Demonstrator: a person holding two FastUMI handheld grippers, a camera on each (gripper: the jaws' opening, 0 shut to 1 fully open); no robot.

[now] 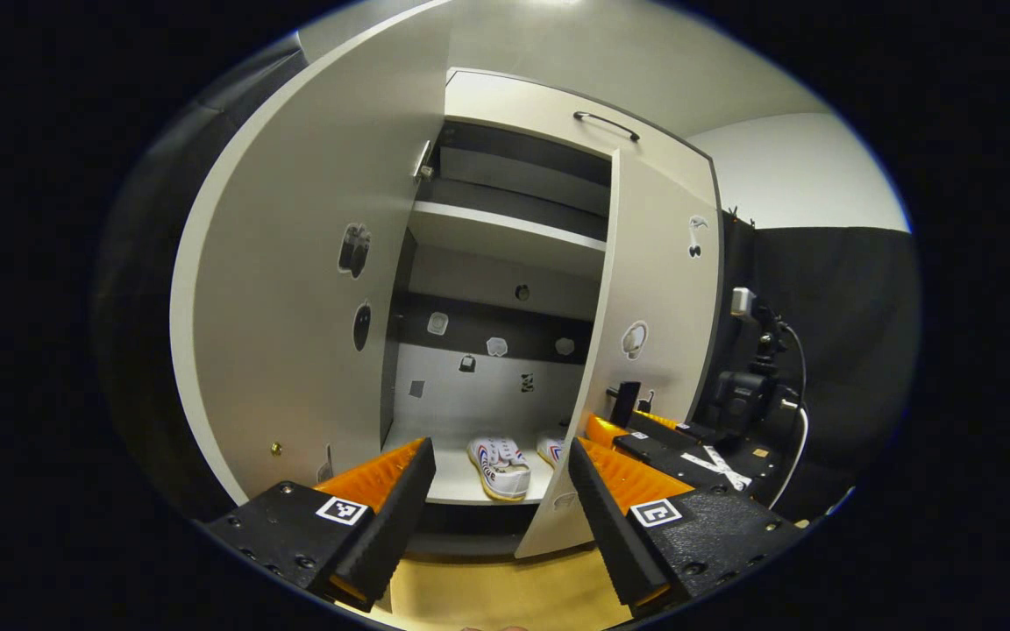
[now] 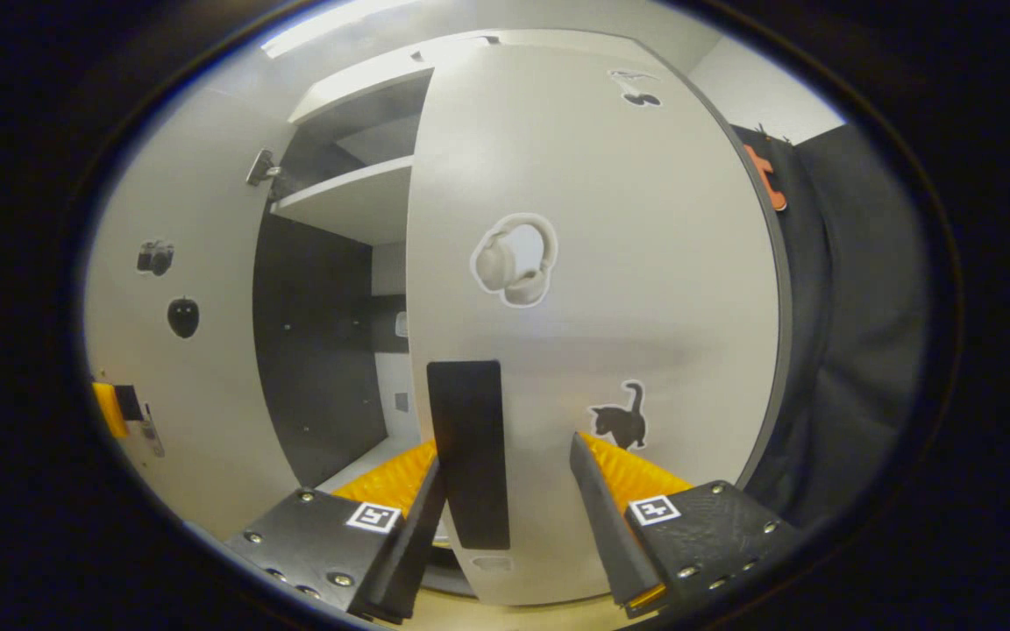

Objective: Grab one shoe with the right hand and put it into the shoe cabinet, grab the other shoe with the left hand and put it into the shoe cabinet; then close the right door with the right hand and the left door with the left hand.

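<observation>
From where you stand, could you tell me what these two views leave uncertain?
- Second shoe: left gripper view, mostly hidden behind the right door edge.
- Right claw: right gripper view, its fingers straddle the door's dark handle; contact cannot be judged.
- Cabinet's lower shelf: right gripper view, hidden behind that door.
- Door stickers: left gripper view, too small to identify.

White shoes, seemingly red-blue striped; pale cabinet.
</observation>
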